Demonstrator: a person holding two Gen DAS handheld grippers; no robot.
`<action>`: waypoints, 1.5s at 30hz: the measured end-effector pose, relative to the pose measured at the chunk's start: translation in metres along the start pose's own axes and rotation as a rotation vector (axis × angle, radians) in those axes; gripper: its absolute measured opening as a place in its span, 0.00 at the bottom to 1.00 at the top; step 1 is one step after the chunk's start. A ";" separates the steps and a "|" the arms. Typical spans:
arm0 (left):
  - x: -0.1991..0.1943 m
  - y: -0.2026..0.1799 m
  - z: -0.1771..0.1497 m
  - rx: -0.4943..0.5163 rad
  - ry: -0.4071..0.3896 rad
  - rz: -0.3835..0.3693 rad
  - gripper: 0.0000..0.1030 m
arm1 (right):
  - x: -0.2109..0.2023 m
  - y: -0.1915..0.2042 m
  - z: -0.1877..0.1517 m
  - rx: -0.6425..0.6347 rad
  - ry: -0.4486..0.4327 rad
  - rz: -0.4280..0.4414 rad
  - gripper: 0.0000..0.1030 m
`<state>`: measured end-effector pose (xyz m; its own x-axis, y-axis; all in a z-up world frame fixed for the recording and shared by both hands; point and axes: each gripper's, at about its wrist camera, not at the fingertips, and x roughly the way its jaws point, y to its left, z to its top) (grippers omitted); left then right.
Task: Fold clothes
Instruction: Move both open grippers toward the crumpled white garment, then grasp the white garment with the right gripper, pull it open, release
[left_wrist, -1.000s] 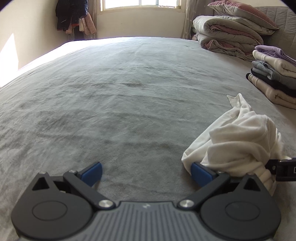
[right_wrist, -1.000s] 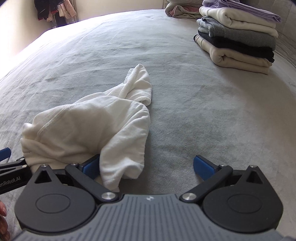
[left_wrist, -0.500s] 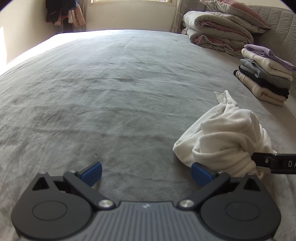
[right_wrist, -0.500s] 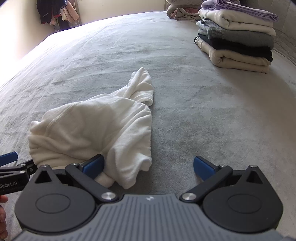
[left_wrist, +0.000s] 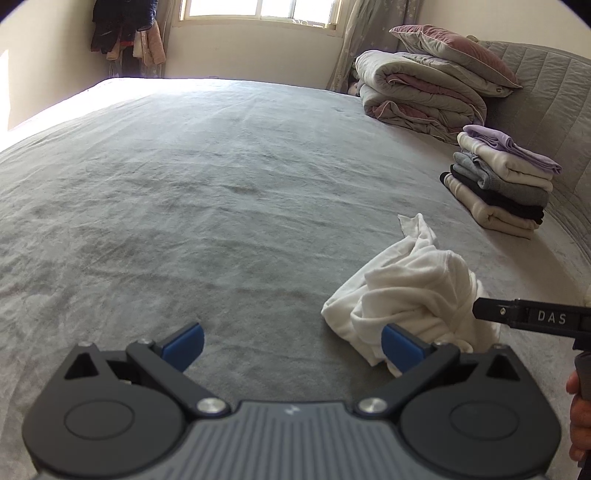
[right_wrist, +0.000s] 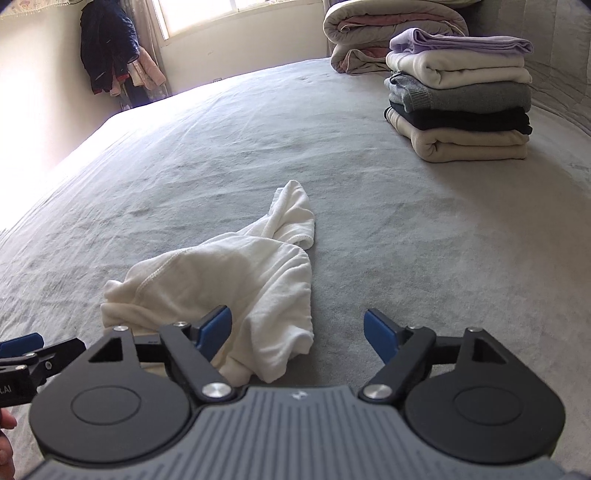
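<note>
A crumpled white garment (right_wrist: 236, 280) lies in a heap on the grey bed cover (right_wrist: 424, 240); it also shows in the left wrist view (left_wrist: 413, 291) at the lower right. My left gripper (left_wrist: 291, 343) is open and empty, its right pad just beside the heap's near edge. My right gripper (right_wrist: 297, 332) is open and empty, its left pad at the heap's near edge. The right gripper's finger (left_wrist: 532, 317) shows at the far right of the left wrist view, behind the heap.
A stack of folded clothes (right_wrist: 458, 99) stands at the back right, also seen in the left wrist view (left_wrist: 502, 184). Folded quilts and a pillow (left_wrist: 424, 85) lie behind it by the padded headboard (left_wrist: 546, 96). Clothes hang in the far left corner (right_wrist: 107, 55).
Both grippers have lifted and tilted up a little, so more of the room shows. Both stay open. The white heap lies much as before.
</note>
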<state>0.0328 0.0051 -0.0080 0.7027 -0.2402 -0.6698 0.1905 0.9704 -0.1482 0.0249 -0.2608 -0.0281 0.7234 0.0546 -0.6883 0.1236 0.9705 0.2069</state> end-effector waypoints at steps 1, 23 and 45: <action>-0.001 -0.001 0.001 -0.001 -0.003 -0.006 0.99 | 0.000 -0.001 0.000 0.008 0.001 0.004 0.69; -0.001 0.012 0.006 -0.053 0.034 -0.033 0.99 | -0.007 0.003 -0.002 0.168 0.068 0.298 0.08; 0.003 0.018 0.005 -0.060 0.069 -0.025 0.99 | -0.006 -0.007 0.009 0.154 -0.036 0.215 0.69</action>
<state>0.0419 0.0215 -0.0094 0.6490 -0.2644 -0.7134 0.1649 0.9643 -0.2073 0.0256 -0.2697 -0.0190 0.7678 0.2442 -0.5923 0.0646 0.8903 0.4507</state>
